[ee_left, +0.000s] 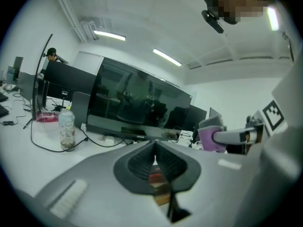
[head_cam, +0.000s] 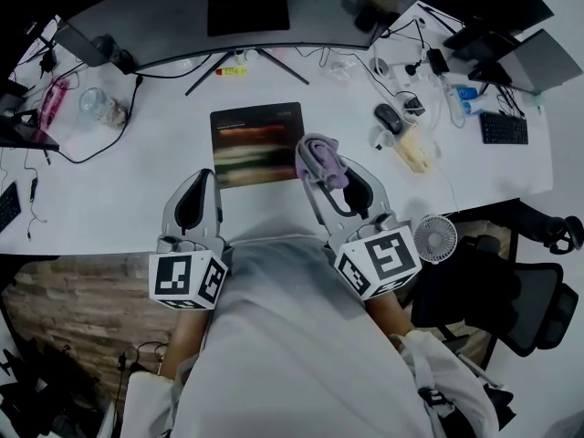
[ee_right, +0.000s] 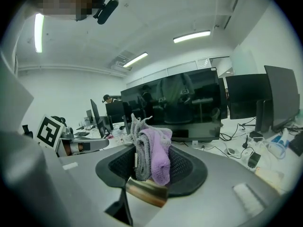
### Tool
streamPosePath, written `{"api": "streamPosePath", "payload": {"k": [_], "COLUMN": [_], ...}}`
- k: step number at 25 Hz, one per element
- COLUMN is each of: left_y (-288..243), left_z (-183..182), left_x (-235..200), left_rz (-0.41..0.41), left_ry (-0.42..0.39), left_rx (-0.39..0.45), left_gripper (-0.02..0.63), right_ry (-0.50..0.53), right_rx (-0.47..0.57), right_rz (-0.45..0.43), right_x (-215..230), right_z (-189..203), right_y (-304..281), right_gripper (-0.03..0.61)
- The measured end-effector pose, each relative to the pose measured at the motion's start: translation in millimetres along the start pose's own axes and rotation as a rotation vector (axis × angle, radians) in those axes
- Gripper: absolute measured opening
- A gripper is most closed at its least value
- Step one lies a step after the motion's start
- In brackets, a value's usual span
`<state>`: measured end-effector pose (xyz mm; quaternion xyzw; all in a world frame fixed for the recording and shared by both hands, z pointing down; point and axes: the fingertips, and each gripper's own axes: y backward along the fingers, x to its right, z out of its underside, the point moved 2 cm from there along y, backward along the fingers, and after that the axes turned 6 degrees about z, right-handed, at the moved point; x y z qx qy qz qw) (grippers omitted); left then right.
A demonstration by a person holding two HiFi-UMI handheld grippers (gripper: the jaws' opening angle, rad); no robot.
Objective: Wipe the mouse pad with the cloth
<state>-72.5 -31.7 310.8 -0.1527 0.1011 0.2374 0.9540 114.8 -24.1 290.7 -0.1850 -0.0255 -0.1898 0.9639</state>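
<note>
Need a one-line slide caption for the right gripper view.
Right gripper shut on a bunched purple-and-grey cloth, with a dark monitor behind.

Both grippers are held level, side by side, ahead of the torso.

- Left gripper (head_cam: pixel 202 179): points straight forward. Its jaws are closed together, with nothing between them.
- Right gripper (head_cam: pixel 313 164): angled inward toward the left one. Its jaws are clamped on the cloth (head_cam: pixel 321 157).
- Left forearm (head_cam: pixel 181 340) and right forearm (head_cam: pixel 391 310): these flank the torso.
</note>
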Motion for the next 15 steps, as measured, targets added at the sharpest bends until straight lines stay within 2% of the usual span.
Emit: {"api": "streamPosePath", "payload": {"k": [3,15], "left_y": [0.4,0.7], "left_z": [2.1,8.5], "left_x": [-2.3,2.4], "left_rz": [-0.026,-0.025], "left_ry": [0.01,0.02], "left_rx": [0.001,-0.026], "left_gripper": [0.0,0.0], "right_ry": [0.003,0.016], "right_rx": [-0.012,-0.035], "right_rz": [0.0,-0.003], "right_x": [2.9,5.4], "right_z": [1.8,8.1], "right_y": [-0.1,-2.2], "right_gripper": [0.187,0.187]}}
